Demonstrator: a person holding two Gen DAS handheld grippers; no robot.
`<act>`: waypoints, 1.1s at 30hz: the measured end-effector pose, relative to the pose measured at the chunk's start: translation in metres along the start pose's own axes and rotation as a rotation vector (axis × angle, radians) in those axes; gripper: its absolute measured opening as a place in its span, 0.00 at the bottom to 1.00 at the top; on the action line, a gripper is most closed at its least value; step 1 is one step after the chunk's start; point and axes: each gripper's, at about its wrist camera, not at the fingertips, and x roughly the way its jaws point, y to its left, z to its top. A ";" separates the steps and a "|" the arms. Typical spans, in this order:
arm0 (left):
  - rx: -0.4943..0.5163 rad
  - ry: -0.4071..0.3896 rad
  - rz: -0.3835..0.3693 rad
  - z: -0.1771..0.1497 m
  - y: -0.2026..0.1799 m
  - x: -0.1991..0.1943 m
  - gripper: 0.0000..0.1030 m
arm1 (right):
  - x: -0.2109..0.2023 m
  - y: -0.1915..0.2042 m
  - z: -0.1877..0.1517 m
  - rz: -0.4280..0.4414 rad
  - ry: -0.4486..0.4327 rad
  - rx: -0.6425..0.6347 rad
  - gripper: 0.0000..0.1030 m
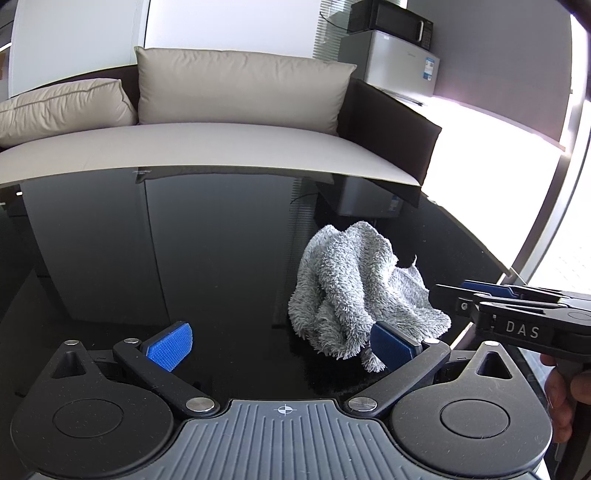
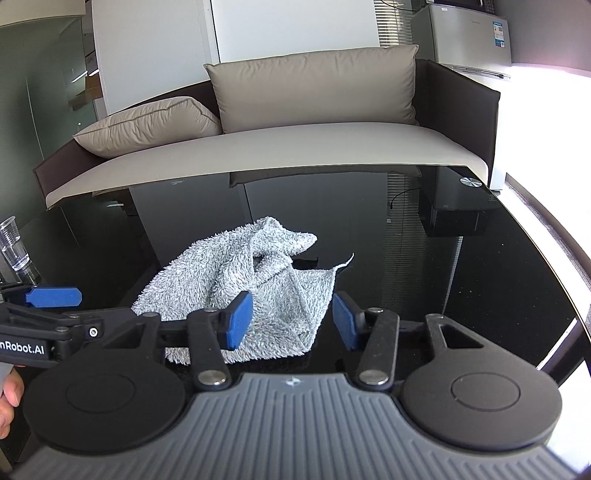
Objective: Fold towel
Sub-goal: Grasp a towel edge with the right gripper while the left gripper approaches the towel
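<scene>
Two handheld grippers sit over a glossy black table [image 2: 480, 280], with one grey towel [image 2: 236, 280] lying crumpled on it, unfolded, bunched into ridges with a flatter flap toward the near right corner. Left gripper [image 1: 282, 345]: jaws spread wide, blue pads far apart; nothing between them. In the left wrist view its right pad overlaps the towel's near edge, contact cannot be confirmed. Right gripper [image 2: 291, 319]: jaws part-way spread, blue pads standing to either side of the towel's near flap; the left pad overlaps the cloth in the picture, the right pad sits just beside the flap's edge with dark table showing around it, so no pinch is evident. Seen from the left wrist camera, the right gripper comes in from the right edge with its tips next to the towel's right side. A clear plastic cup [image 2: 13, 243] stands at the table's far left. Behind the table is a sofa [image 1: 221, 144] with beige cushions; a small silver fridge [image 1: 399, 62] carries a black microwave [image 1: 391, 20].
</scene>
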 end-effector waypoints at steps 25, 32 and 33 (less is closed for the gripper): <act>0.007 0.048 -0.062 -0.001 -0.006 0.017 0.86 | 0.038 0.015 0.023 0.162 0.004 0.002 0.28; 0.023 0.044 -0.062 -0.003 -0.010 0.015 0.86 | 0.039 0.018 0.022 0.168 -0.003 -0.017 0.05; 0.021 0.045 -0.061 -0.003 -0.010 0.015 0.86 | 0.038 0.019 0.023 0.172 -0.008 -0.021 0.04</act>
